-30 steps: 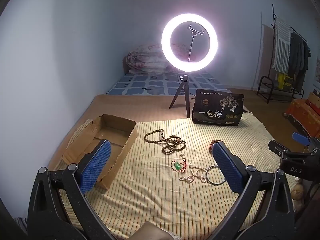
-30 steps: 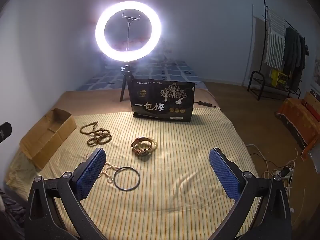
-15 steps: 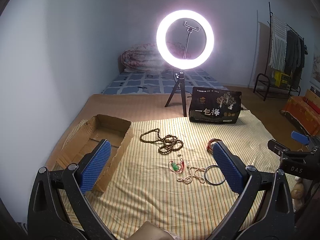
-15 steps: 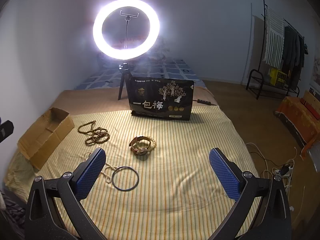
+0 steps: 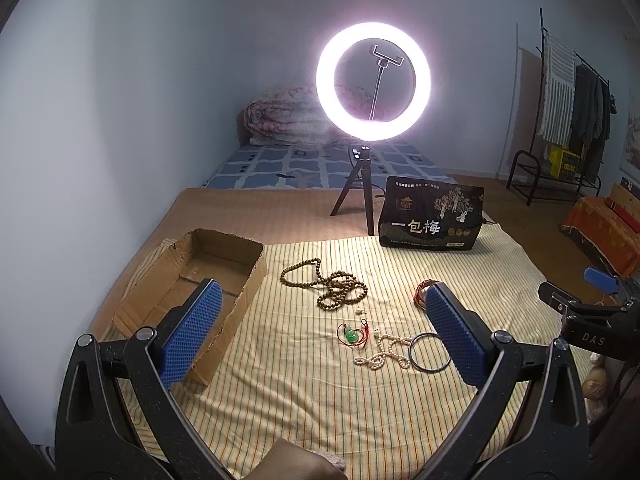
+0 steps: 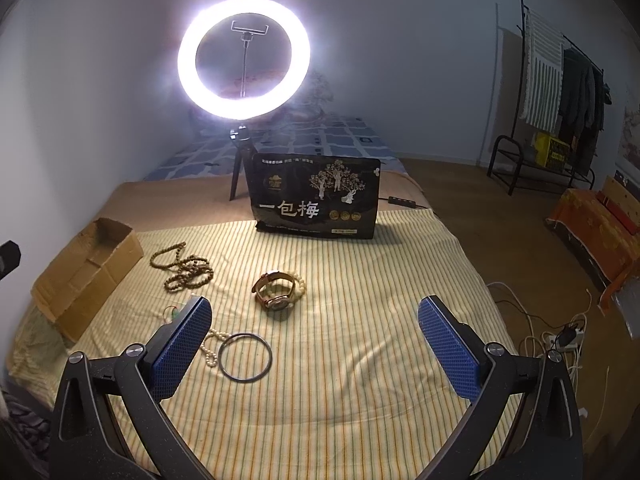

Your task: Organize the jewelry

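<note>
Both tools, left [image 5: 320, 320] & right [image 6: 316, 324], spread wide, holding nothing. Brown cardboard box [image 5: 192, 276] bare inside; brown bead necklace [image 5: 332, 288], gold watch [image 6: 276, 292], black ring bangle [image 6: 245, 357] not yet put away.

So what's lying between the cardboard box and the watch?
In the right wrist view, the brown bead necklace lies on the striped cloth between the cardboard box and the watch.
</note>
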